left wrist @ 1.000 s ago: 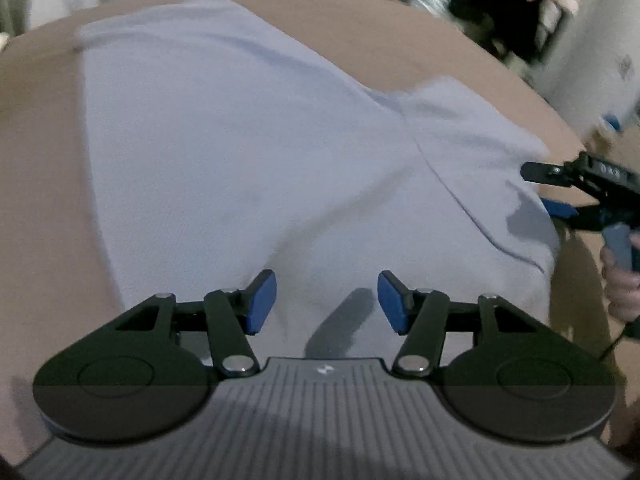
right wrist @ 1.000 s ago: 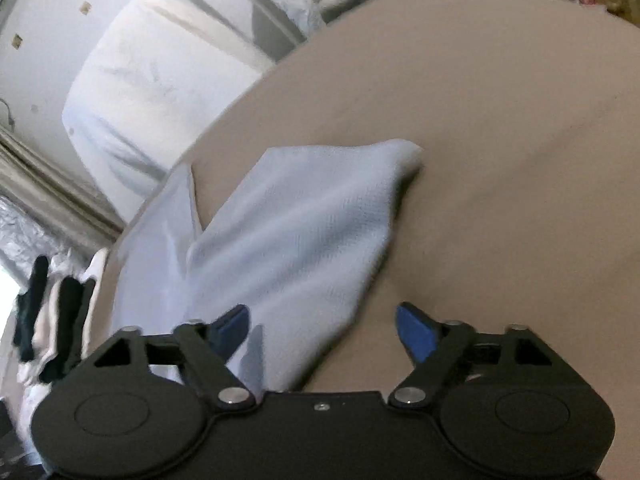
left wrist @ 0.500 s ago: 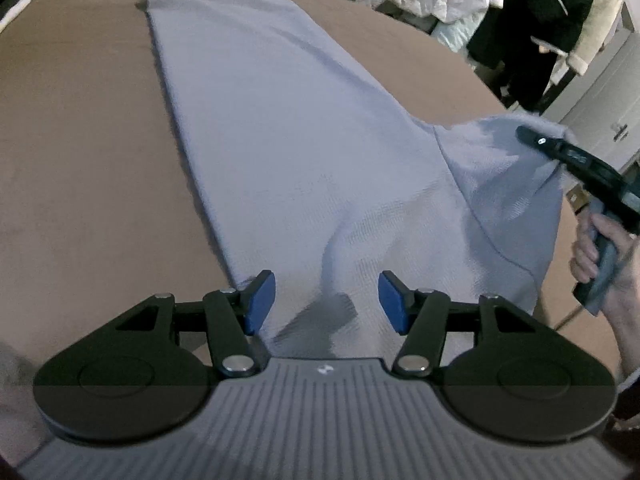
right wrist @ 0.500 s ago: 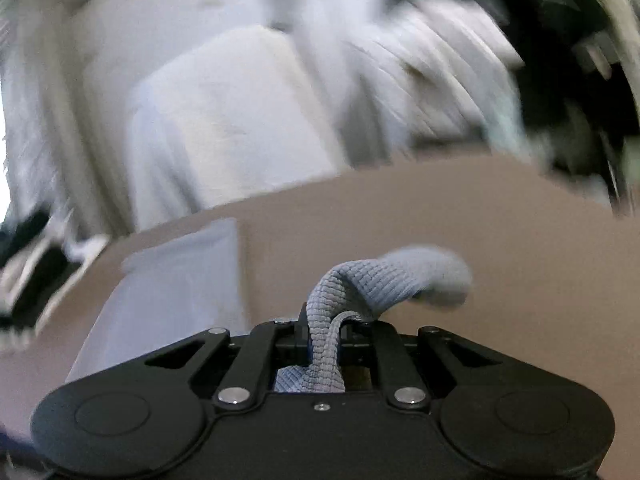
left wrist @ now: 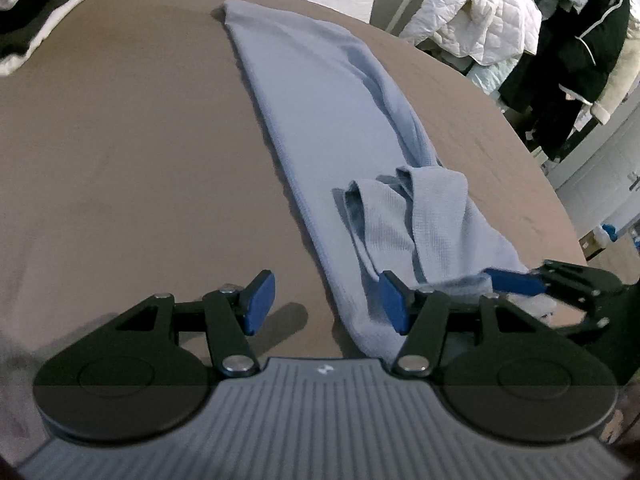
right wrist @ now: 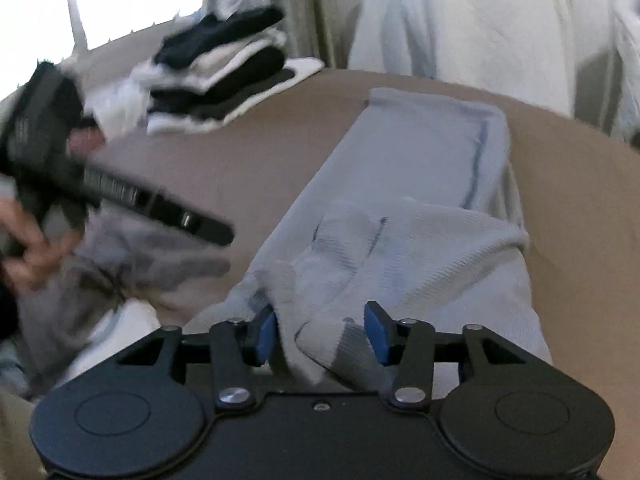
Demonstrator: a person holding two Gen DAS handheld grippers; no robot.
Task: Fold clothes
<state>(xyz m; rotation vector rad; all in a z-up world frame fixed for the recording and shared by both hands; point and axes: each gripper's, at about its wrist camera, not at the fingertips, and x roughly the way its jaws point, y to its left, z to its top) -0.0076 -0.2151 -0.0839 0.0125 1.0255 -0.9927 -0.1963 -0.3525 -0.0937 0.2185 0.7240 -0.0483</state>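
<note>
A light blue knit garment (left wrist: 320, 128) lies in a long strip on the brown table (left wrist: 120, 168), running from the upper middle of the left wrist frame down toward the lower right. Near its lower end a sleeve-like part (left wrist: 408, 216) is folded back over the body in a bunched heap.

In the right wrist view the same garment (right wrist: 420, 168) fills the centre, with its far hem at the upper right and the bunched fold (right wrist: 420, 256) just ahead of the fingers.

The right gripper (right wrist: 320, 334) has its blue pads apart, with folds of the cloth lying between them. It also shows at the right edge of the left wrist frame (left wrist: 516, 280), tips at the cloth.

The left gripper (left wrist: 326, 308) stands with its pads wide apart, over the garment's lower left edge and bare table. In the right wrist view it (right wrist: 208, 232) is blurred at the left.

A stack of black and white folded clothes (right wrist: 224, 76) sits at the table's far edge, upper left of the right wrist frame. Jackets (left wrist: 520, 28) hang at the upper right of the left wrist frame.
</note>
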